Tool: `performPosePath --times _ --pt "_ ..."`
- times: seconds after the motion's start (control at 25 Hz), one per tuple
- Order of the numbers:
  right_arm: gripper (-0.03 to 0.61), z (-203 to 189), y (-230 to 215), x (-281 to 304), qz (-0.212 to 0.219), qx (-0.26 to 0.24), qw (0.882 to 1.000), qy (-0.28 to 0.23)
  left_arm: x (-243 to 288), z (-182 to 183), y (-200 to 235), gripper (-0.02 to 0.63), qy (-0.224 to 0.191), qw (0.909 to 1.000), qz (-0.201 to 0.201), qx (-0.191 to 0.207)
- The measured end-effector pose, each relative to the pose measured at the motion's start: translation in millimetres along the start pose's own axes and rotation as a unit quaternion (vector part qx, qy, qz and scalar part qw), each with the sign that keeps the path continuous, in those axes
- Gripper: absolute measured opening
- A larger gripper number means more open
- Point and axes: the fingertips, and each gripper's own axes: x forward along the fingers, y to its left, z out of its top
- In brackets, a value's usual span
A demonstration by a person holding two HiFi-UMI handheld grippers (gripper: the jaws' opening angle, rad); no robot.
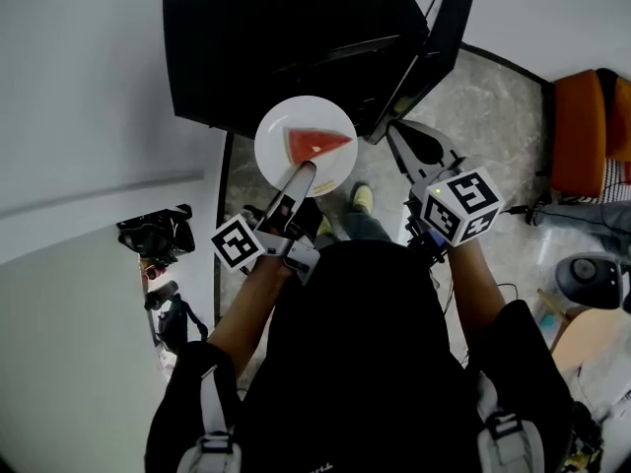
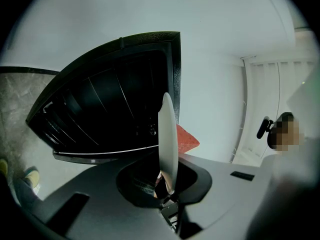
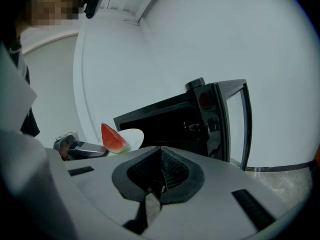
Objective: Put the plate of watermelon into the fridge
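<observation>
A white plate point(image 1: 306, 138) carries a red watermelon wedge point(image 1: 315, 144) and hangs just in front of the open black fridge point(image 1: 286, 37). My left gripper point(image 1: 300, 172) is shut on the plate's near rim. In the left gripper view the plate point(image 2: 168, 131) is edge-on between the jaws of that gripper point(image 2: 167, 178), with the wedge point(image 2: 187, 139) to its right and the dark fridge interior point(image 2: 110, 109) behind. My right gripper point(image 1: 394, 131) is shut and empty, to the right of the plate and near the fridge door point(image 1: 434, 47). The right gripper view point(image 3: 161, 153) shows the wedge point(image 3: 112, 138) and the door point(image 3: 235, 119).
The fridge door stands swung open to the right. An orange chair point(image 1: 584, 131) is at the far right on the stone floor point(image 1: 488, 126). A camera on a stand point(image 1: 156, 235) is at the left by the white wall. The person's feet point(image 1: 363, 198) are below the plate.
</observation>
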Motion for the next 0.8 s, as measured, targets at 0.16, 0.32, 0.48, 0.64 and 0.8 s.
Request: performPosePath --times 0.16,0.32,0.48,0.64,0.8 --pt "0.011 -10.0 1.3 7.9 0.014 -0.014 1.000 0.007 -3.5 0.5 9.8 0.031 -0.012 0.9999 0.002 0.000" --pt "0.011 -12.5 1.8 12.3 0.028 -0.018 0.999 0.012 -3.9 1.8 10.5 0.031 -0.023 0.9997 0.007 0.004" --pt "0.011 -15.0 0.9 15.5 0.038 -0.024 0.999 0.015 -4.0 1.2 14.2 0.031 -0.030 0.9995 0.012 0.004" --pt "0.011 -13.6 0.2 19.4 0.046 -0.035 0.998 0.016 -5.3 1.2 17.1 0.031 -0.039 0.9991 0.017 0.001" --pt "0.011 -15.2 -0.2 24.5 0.055 -0.036 0.998 0.022 -5.7 2.6 19.8 0.031 -0.044 0.9988 0.022 0.002"
